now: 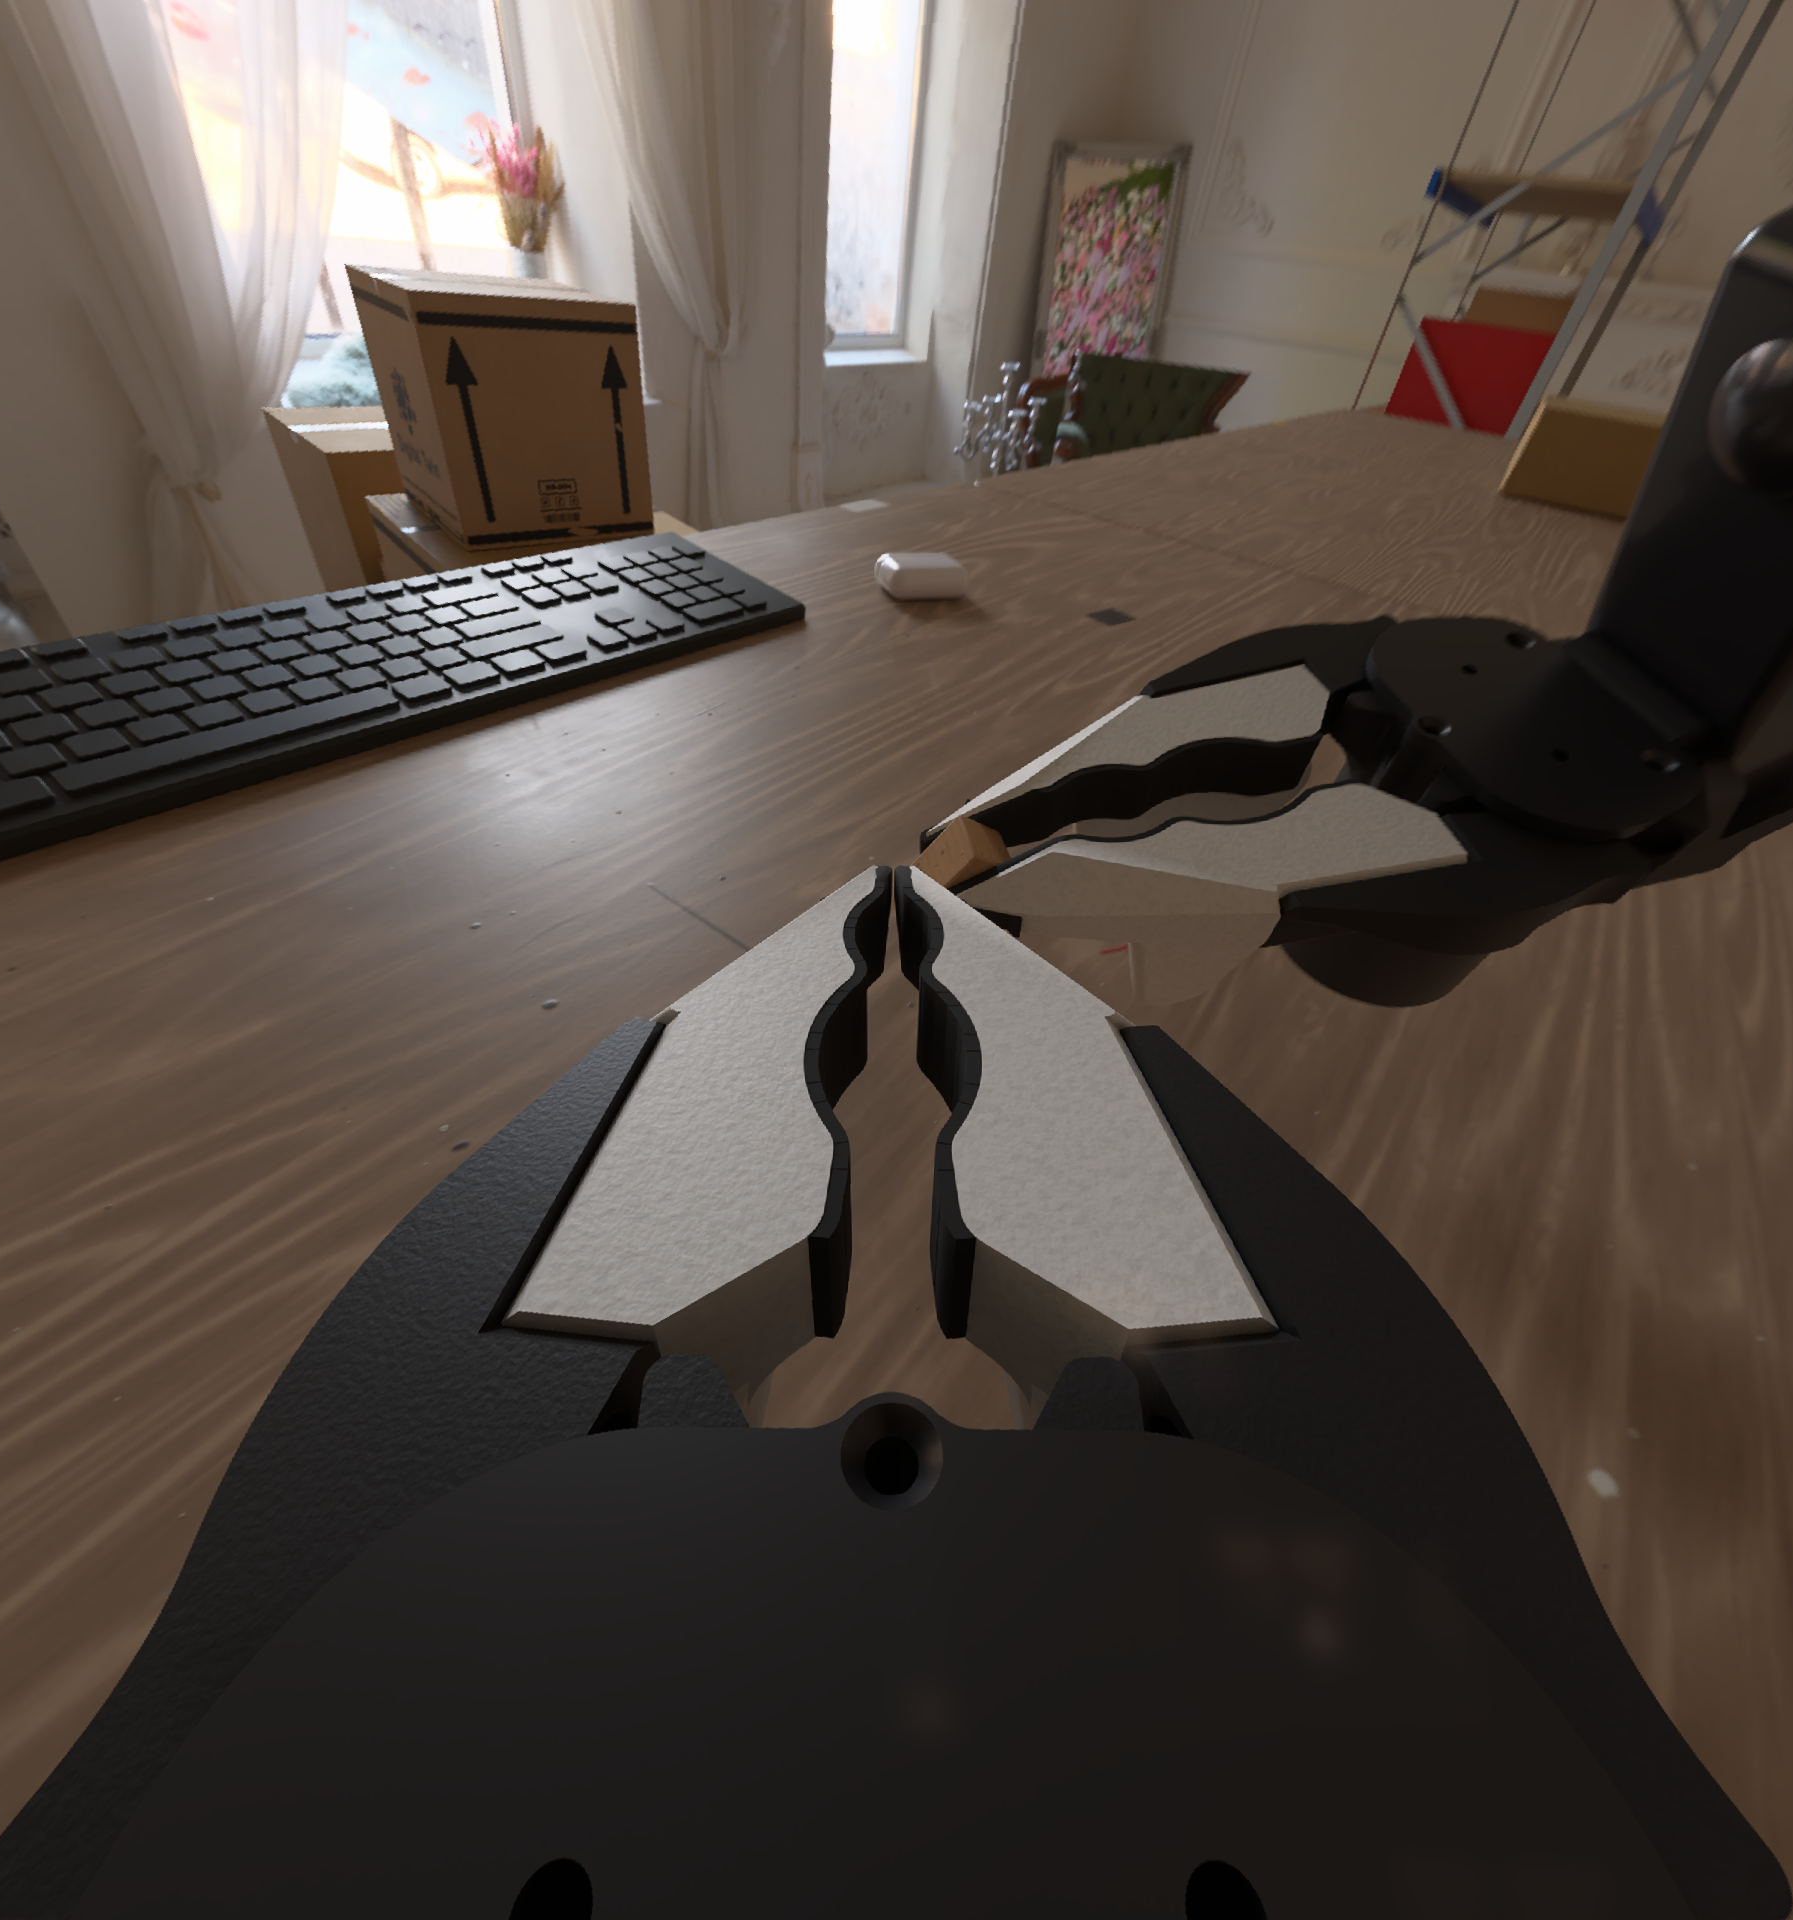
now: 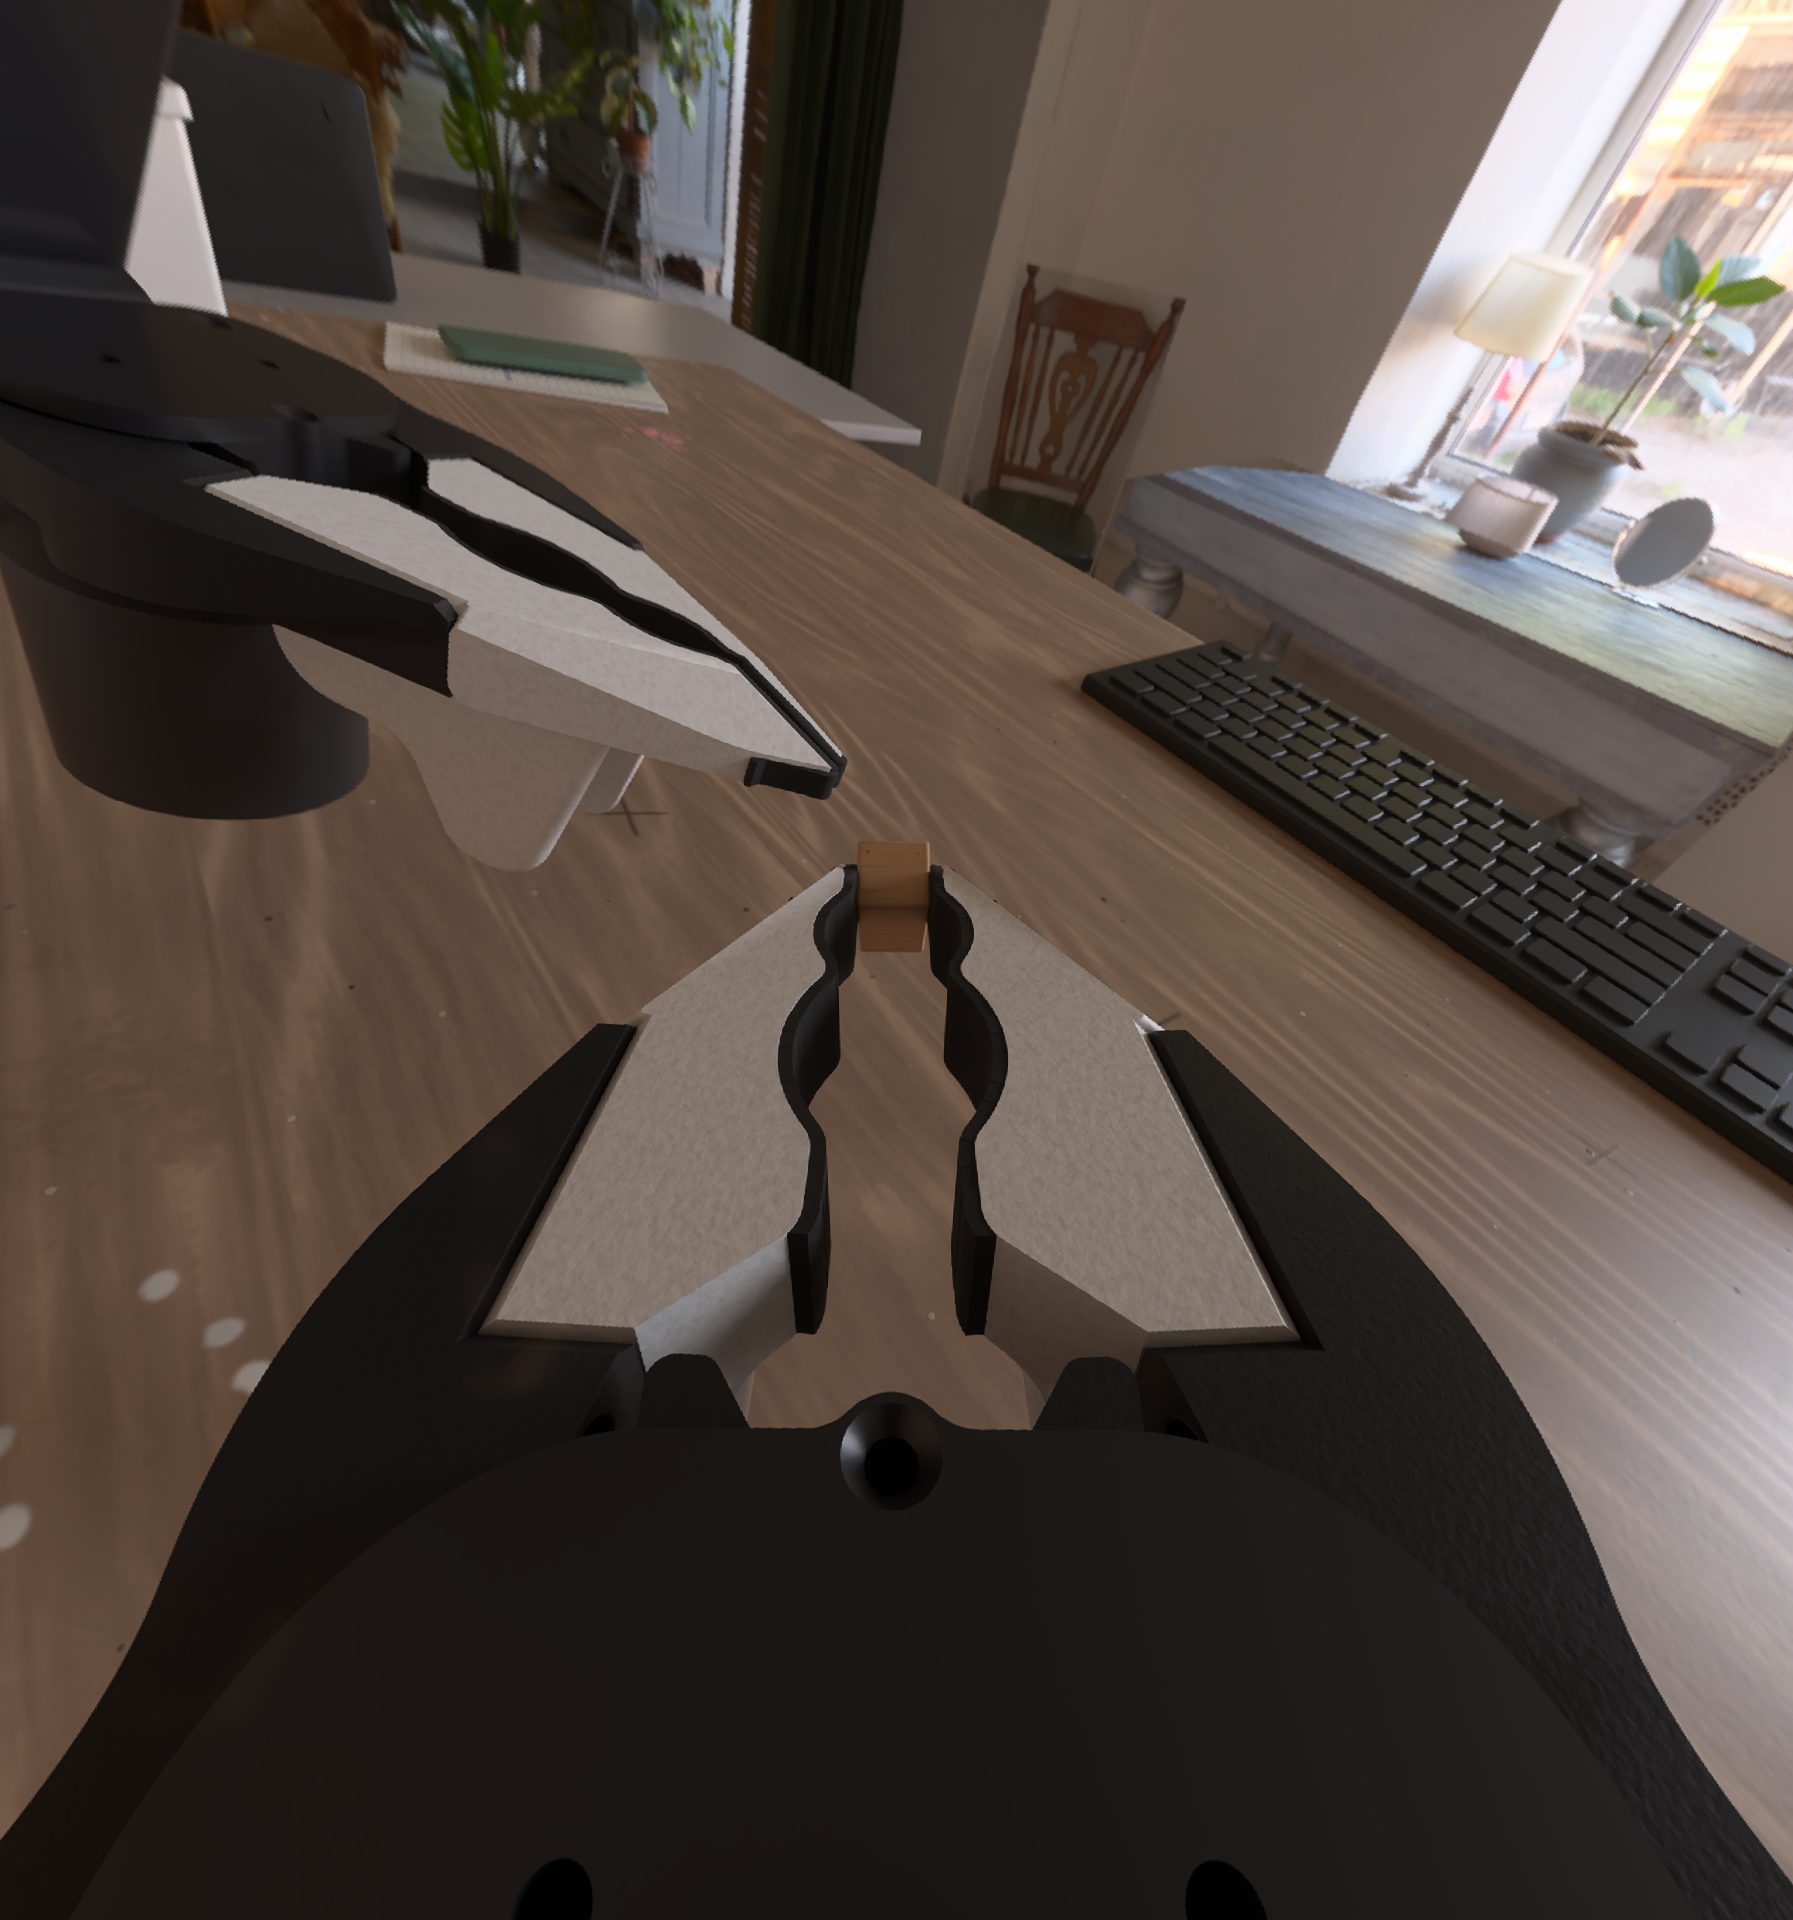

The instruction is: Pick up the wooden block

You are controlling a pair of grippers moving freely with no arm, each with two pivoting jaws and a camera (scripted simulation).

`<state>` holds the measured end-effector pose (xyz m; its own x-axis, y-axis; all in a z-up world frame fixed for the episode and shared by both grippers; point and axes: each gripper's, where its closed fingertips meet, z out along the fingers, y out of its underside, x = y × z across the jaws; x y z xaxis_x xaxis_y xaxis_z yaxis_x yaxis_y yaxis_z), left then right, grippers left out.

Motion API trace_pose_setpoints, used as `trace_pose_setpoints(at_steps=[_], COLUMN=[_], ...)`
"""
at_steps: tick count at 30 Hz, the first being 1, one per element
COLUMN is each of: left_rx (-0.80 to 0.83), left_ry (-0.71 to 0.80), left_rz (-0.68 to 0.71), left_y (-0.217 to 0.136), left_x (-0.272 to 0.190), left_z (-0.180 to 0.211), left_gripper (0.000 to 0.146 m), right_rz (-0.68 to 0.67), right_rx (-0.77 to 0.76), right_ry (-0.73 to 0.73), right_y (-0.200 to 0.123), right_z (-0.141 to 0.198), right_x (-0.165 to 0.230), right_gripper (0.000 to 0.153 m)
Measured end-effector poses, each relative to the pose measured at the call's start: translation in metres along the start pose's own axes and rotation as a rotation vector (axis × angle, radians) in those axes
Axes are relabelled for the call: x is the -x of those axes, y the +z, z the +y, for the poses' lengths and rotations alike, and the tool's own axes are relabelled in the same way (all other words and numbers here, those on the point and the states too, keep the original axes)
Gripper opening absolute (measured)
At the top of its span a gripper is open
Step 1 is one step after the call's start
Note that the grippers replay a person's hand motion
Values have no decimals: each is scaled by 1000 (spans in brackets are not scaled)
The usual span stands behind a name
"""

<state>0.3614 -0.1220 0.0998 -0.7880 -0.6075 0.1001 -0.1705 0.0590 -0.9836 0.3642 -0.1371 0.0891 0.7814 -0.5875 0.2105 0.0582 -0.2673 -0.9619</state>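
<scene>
Right claw [image 2: 892, 883]: I see my 2 fingers pinching the wooden block [image 2: 892, 896] at their very tips, 1 finger on each side
Wooden block: small and tan, held between my right claw's tips above the table [image 2: 1287, 1039]; in the left wrist view it pokes out of the tips [image 1: 959, 852]
Left claw [image 1: 892, 878]: my 2 fingers are pressed together with nothing between them, and the tips sit just beside the block
Keyboard [image 1: 352, 665]: black, flat on the table, well apart from both claws
White case [image 1: 918, 574]: small, on the table past the keyboard's end
</scene>
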Motion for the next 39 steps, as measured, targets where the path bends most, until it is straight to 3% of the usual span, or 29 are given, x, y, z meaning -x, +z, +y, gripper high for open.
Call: trace_pose_setpoints(at_steps=[7, 12, 16, 30, 39], left_rx=[-47, -16, 0, -57, -50], left_ry=[-78, 68, 94, -30, -133], left_rz=[50, 12, 10, 47, 94], left_y=[-2, -3, -3, -2, -1], left_x=[-2, -2, -2, -3, -2], left_z=[-4, -4, -3, -6, -1], left_gripper=[1, 0, 0, 1, 0], right_rz=[-29, -50, -59, -36, 15], right_rx=[-35, -42, -37, -67, -21], right_ry=[16, 14, -14, -24, -174], right_y=[-1, -2, -2, -4, -3], right_z=[-4, -5, -4, -8, -5], right_x=[2, 3, 4, 3, 3], right_gripper=[13, 13, 13, 13, 13])
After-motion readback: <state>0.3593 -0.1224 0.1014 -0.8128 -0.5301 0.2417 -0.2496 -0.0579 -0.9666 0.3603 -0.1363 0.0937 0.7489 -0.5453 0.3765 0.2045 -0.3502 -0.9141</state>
